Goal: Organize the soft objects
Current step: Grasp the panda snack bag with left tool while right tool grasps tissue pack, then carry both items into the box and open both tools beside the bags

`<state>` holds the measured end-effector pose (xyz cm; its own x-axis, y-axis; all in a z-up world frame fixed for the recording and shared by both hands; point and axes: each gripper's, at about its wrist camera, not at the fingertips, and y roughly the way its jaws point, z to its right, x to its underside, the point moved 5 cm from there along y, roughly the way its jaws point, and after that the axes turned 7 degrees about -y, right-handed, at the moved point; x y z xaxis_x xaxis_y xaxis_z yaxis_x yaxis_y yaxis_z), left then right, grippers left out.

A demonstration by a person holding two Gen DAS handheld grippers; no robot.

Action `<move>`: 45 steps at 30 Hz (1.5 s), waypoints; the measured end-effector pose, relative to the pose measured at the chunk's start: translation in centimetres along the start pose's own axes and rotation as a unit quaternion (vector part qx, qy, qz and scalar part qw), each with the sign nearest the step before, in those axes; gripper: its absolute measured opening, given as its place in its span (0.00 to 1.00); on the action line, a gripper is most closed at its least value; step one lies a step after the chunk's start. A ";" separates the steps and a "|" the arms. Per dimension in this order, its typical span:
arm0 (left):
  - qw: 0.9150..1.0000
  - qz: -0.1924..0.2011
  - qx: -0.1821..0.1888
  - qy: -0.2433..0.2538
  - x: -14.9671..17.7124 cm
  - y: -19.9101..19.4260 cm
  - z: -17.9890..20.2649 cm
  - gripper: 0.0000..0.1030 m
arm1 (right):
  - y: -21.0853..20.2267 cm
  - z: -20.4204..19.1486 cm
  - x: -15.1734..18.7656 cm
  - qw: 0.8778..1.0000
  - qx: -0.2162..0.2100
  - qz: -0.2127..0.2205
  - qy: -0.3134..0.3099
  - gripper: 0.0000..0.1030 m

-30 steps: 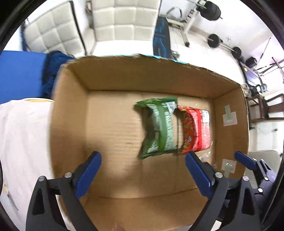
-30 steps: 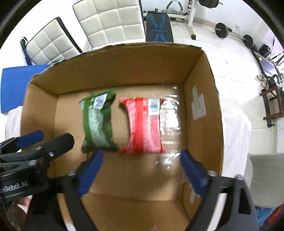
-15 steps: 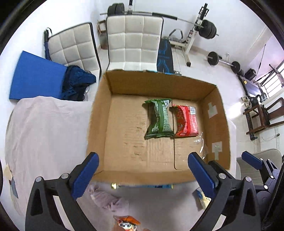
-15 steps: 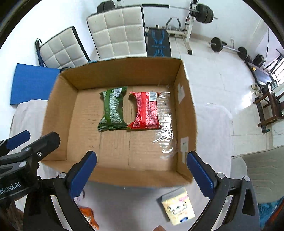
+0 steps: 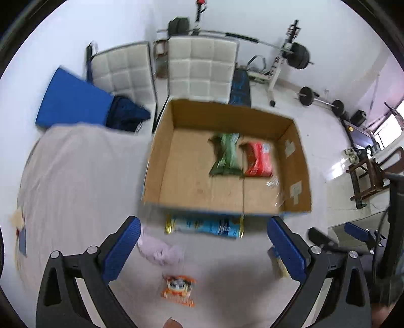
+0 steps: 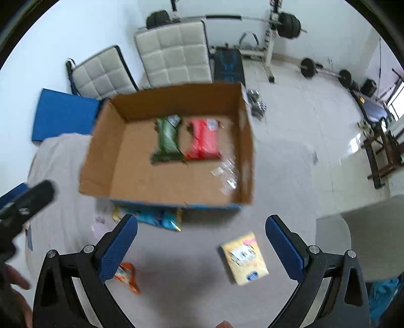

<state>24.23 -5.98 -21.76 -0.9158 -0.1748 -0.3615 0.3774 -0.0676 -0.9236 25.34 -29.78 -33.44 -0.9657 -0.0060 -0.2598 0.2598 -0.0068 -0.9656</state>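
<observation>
An open cardboard box [image 5: 161, 161] [image 6: 101, 151] stands on the cloth-covered table. A green packet [image 5: 226, 157] [image 6: 166, 140] and a red packet [image 5: 258, 160] [image 6: 203, 142] lie side by side inside it. A blue packet [image 5: 204, 227] [image 6: 156, 218] lies against the box's near wall. An orange packet [image 5: 178, 290] [image 6: 126, 276], a lilac cloth [image 5: 161, 252] and a yellow packet [image 6: 243, 258] lie on the table in front. My left gripper [image 5: 202, 249] and my right gripper [image 6: 202, 248] are both open and empty, above the table in front of the box.
Clear plastic wrap [image 6: 227, 174] lies in the box's right corner. Two white padded chairs [image 5: 202, 68] and a blue mat [image 5: 70, 101] stand behind the table. Gym weights [image 6: 287, 22] and a wooden stool [image 5: 366, 176] are on the floor to the right.
Both grippers have pulled back and up out of the box, to above the table in front of it. The loose packets on the table have come into view. Both stay open.
</observation>
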 end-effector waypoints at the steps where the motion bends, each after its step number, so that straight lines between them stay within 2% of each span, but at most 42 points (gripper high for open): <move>1: 1.000 -0.011 0.001 -0.009 0.9 0.7 -0.4 1.00 | 1.0 1.0 0.9 1.000 0.006 -0.017 0.008 1.00; 3: 0.998 -0.046 0.000 -0.030 3.2 2.8 -1.6 1.00 | 3.8 2.7 2.8 0.998 0.001 -0.054 0.018 1.00; 8: 0.992 -0.103 -0.015 -0.072 8.7 6.8 -4.9 1.00 | 11.2 5.0 7.1 0.989 0.010 -0.145 0.012 1.00; 13: 0.985 -0.146 -0.031 -0.091 13.4 10.1 -7.2 1.00 | 16.2 4.8 10.0 0.983 0.004 -0.185 0.009 1.00; 14: 0.983 -0.156 -0.034 -0.093 14.2 10.7 -7.5 1.00 | 16.6 4.6 10.2 0.982 0.005 -0.189 0.010 0.99; 16: 0.980 -0.172 -0.039 -0.096 15.3 11.7 -8.1 1.00 | 17.4 4.3 10.9 0.980 0.015 -0.196 0.010 0.91; 18: 0.976 -0.187 -0.041 -0.099 16.4 12.8 -8.6 1.00 | 17.7 4.1 11.4 0.979 0.034 -0.201 0.008 0.68; 24: 0.973 -0.206 -0.035 -0.100 17.8 15.1 -9.3 1.00 | 16.6 1.4 13.6 0.976 -0.008 -0.217 0.005 0.65; 30: 0.975 -0.211 -0.025 -0.062 18.7 16.5 -8.2 0.99 | 15.5 -1.5 15.3 0.976 -0.025 -0.217 -0.015 0.65; 31: 0.976 -0.211 -0.022 -0.055 18.8 16.7 -7.9 0.96 | 15.5 -1.6 15.4 0.976 -0.024 -0.216 -0.017 0.65; 35: 0.974 -0.222 -0.019 -0.044 19.6 17.6 -7.3 0.64 | 16.4 -1.3 16.0 0.975 -0.039 -0.220 0.000 0.65; 38: 0.975 -0.217 -0.029 -0.039 19.4 18.1 -7.2 0.54 | 16.3 -0.7 16.1 0.975 -0.046 -0.217 0.012 0.65; 42: 0.976 -0.212 -0.030 -0.038 18.7 18.5 -6.7 0.50 | 16.4 0.2 15.5 0.975 -0.046 -0.218 0.013 0.65; 45: 0.977 -0.206 -0.033 -0.035 18.6 18.3 -6.5 0.43 | 17.2 0.0 15.6 0.975 -0.040 -0.218 0.008 0.65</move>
<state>13.28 -4.12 -46.22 -0.9757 -0.2134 0.0496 -0.0323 -0.0838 -0.9960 14.78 -29.96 -54.13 -0.9844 -0.0033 0.1761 -0.1759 0.0722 -0.9818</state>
